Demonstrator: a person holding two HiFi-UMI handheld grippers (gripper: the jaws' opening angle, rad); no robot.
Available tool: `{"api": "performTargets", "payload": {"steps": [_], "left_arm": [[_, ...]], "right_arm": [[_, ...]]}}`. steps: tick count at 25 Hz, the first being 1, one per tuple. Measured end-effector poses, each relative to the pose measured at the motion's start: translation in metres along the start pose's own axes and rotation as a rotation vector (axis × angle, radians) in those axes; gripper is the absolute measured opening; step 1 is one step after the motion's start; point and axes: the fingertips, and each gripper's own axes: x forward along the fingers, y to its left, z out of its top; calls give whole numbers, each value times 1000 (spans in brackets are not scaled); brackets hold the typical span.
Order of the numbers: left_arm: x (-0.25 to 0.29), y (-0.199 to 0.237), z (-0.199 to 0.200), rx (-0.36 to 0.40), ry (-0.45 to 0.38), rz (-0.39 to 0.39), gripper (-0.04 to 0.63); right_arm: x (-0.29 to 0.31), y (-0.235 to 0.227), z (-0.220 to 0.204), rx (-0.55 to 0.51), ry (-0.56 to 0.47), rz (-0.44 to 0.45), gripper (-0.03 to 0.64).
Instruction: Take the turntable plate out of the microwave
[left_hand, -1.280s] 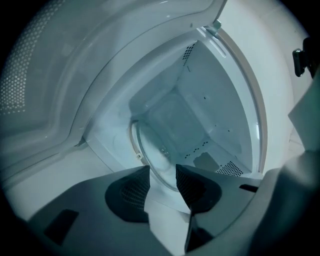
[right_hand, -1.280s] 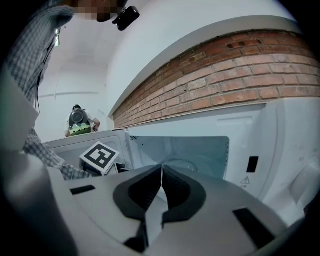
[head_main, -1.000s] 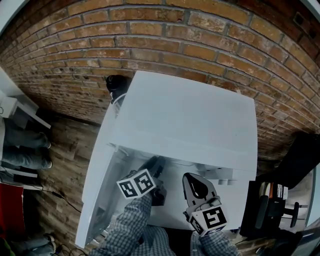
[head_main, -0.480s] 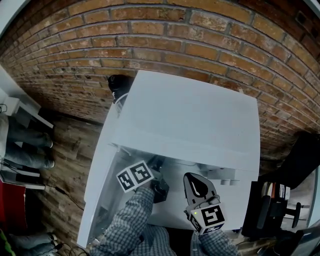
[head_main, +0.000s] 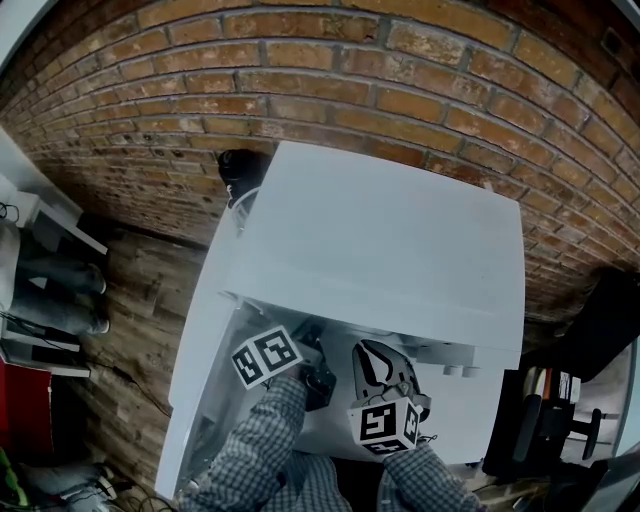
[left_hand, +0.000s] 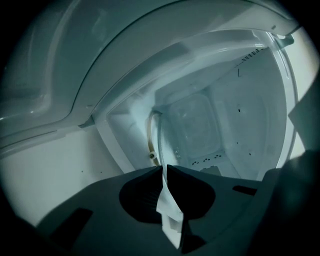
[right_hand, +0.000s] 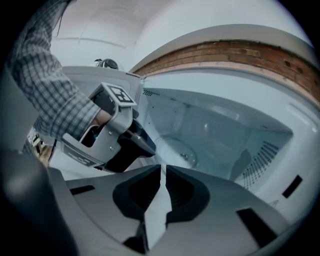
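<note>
The white microwave stands with its door swung open to the left. Inside, the clear glass turntable plate lies on the cavity floor over a beige roller ring. My left gripper reaches into the cavity; its jaws have just been closing, and the plate's rim now sits pinched between them. In the right gripper view the left gripper grips the plate's left edge. My right gripper is shut with nothing in it, hanging in front of the cavity mouth.
A brick wall runs behind the microwave. A dark object sits at its back left corner. Black gear stands to the right, white furniture on the wooden floor to the left. The control panel lies right of the cavity.
The right gripper has dropped lower and rolled, its marker cube shifting left. The left gripper's cube has rolled a little while staying in place at the cavity mouth.
</note>
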Motion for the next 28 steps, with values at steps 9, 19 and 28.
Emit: {"api": "performTargets", "payload": {"steps": [9,19,28], "left_arm": [[-4,-1,-1,8,15,-10,34],[-5,-3,-3,14,25,-17,34],[-3,-3,-3,1,23,-26,34]], "right_arm": [[41,14,-5,-391,95,4,33],[60,2,-13,-502,146,3,135],[66,8,-22,-676,169,20,49]]}}
